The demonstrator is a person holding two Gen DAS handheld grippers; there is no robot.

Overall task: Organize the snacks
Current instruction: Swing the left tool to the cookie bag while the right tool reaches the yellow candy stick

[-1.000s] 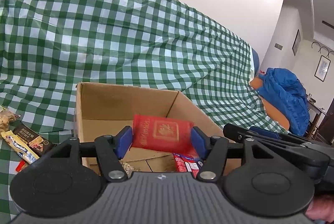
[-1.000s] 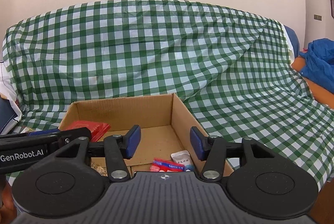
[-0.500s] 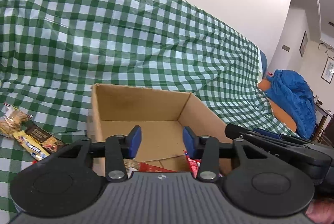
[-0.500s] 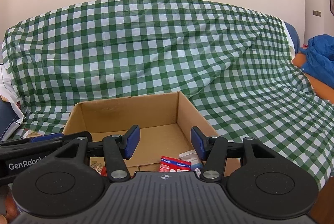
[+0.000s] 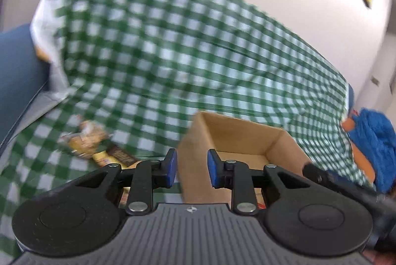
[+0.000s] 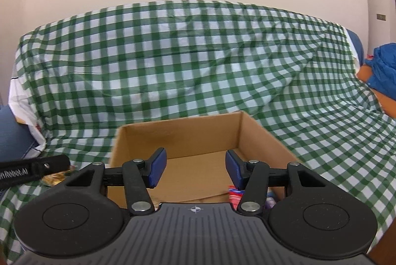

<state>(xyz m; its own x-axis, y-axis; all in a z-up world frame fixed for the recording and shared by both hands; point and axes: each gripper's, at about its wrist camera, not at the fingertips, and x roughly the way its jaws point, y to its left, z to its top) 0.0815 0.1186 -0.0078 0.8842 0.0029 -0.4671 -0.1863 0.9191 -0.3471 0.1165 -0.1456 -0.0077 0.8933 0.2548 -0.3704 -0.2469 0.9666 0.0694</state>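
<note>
Open brown cardboard box (image 6: 198,139), blurred snack packets (image 5: 99,146)

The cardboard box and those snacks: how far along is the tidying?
Partly done. The cardboard box already holds a red packet. Neither the left claw nor the right claw holds anything. Several snack packets still lie on the checkered cloth beside the box.

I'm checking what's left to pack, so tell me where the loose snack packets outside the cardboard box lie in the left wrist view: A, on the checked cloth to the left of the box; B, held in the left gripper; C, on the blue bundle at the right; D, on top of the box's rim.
A: the blurred snack packets lie on the checked cloth left of the cardboard box.
</note>
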